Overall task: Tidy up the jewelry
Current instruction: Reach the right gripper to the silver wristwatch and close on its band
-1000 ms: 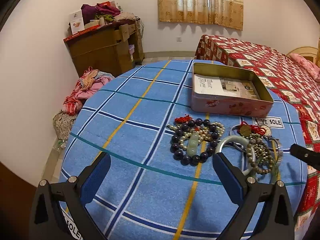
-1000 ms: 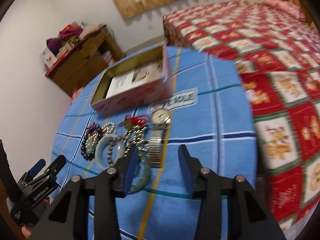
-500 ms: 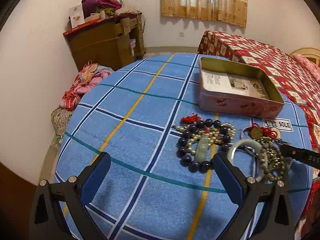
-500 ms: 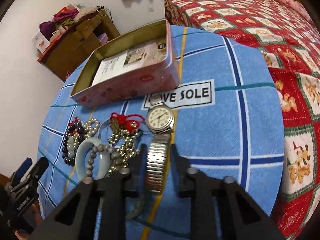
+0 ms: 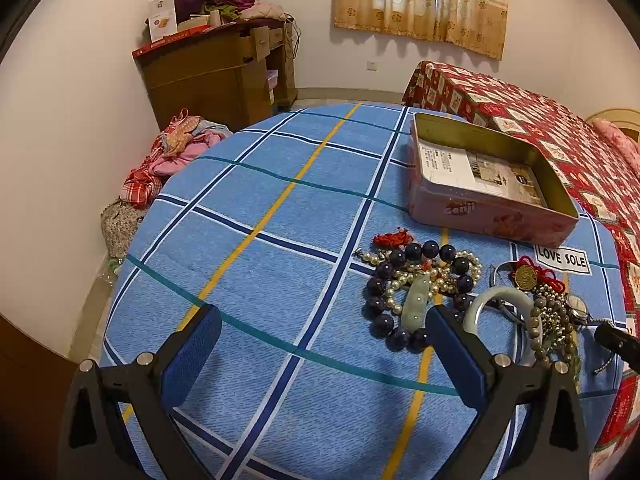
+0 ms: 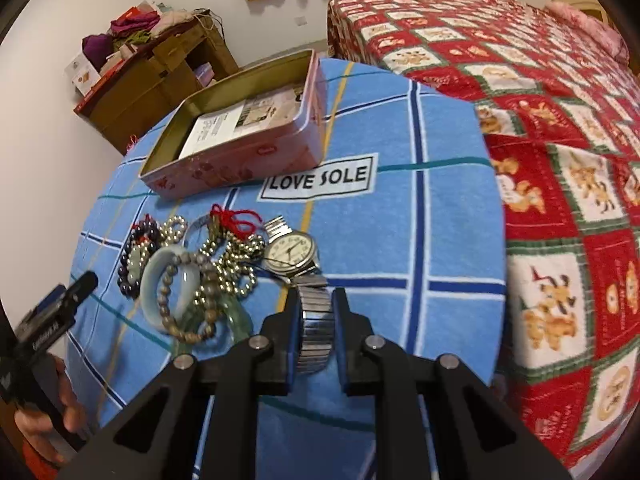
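Now the right hand-held gripper has just closed on the watch by its metal band; the open tin waits beyond, left hand-held gripper wide open, empty.

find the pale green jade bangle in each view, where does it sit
Left wrist view: the pale green jade bangle lies right of centre on the blue checked cloth, just beyond the left gripper's right-hand finger, right of the dark bead bracelet.
Right wrist view: it lies at lower left, left of the silver wristwatch.
Shared landmark: the open pink rectangular tin sits beyond the jewelry in both.
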The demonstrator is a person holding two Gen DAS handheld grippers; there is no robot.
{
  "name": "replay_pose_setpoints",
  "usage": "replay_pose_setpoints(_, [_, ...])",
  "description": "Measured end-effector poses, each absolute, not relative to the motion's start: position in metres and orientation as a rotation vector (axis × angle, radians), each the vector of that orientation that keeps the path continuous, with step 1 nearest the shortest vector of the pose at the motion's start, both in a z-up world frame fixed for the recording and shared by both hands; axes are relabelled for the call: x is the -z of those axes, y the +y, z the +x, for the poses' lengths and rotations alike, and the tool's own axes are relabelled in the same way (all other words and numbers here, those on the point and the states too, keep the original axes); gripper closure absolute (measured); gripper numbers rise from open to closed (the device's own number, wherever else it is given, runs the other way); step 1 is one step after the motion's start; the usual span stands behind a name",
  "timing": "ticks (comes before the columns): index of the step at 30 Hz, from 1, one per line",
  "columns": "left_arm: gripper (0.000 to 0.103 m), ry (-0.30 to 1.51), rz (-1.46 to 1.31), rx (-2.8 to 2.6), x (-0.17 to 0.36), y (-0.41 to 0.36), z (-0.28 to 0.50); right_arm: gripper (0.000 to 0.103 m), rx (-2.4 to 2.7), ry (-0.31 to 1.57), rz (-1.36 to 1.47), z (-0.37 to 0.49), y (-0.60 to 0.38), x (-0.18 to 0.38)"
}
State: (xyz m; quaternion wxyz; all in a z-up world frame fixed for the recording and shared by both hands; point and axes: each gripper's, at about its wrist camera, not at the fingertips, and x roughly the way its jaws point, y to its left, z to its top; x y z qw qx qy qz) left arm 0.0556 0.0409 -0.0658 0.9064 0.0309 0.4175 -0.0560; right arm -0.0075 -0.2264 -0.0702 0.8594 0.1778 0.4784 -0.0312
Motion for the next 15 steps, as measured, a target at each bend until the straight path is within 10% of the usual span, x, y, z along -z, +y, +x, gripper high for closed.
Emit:
replay_pose_setpoints(3, [0.001,0.859,0.071,0.118,0.065,0.039,0.055,0.074,0.03,1.018,0.36,-0.002,-0.223,0.07])
replay_pose_setpoints(6, [0.001,0.852,0.087,0.111,0.064,0.038,0.054,0.033,-0.012,1.004,0.357,0.001,-0.221,0.065])
replay_pose_setpoints(10, [0.001,0.853,0.085,0.105,0.064,0.039,0.055,0.035,-0.017,0.96,0.286,0.006,-0.221,0.054])
replay_pose_setpoints(15, [0.001,0.857,0.085,0.111,0.065,0.036,0.057,0.063,-0.017,0.965,0.264,0.021,-0.229,0.06])
